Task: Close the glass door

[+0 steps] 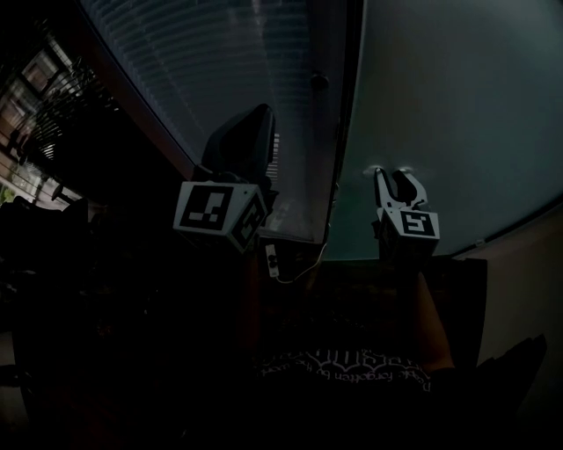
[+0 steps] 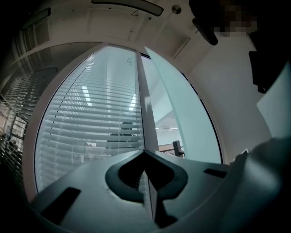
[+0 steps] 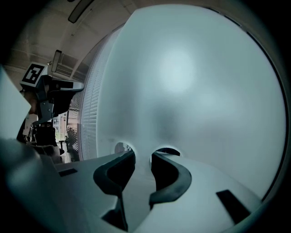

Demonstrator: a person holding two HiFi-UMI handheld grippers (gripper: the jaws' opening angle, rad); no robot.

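With my right claw (image 3: 142, 157) slightly open and empty and my left claw (image 2: 144, 154) shut, I'd push this likely heavy, slick glass door (image 3: 191, 82) flat-on.

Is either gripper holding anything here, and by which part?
Nothing is held. The left gripper is shut and empty; the right gripper has its jaws apart, tips at the frosted glass door, gripping nothing.

slatted window blinds (image 2: 77, 132) left of a plain white wall (image 2: 227, 95), a long ceiling fixture (image 2: 129, 4) overhead
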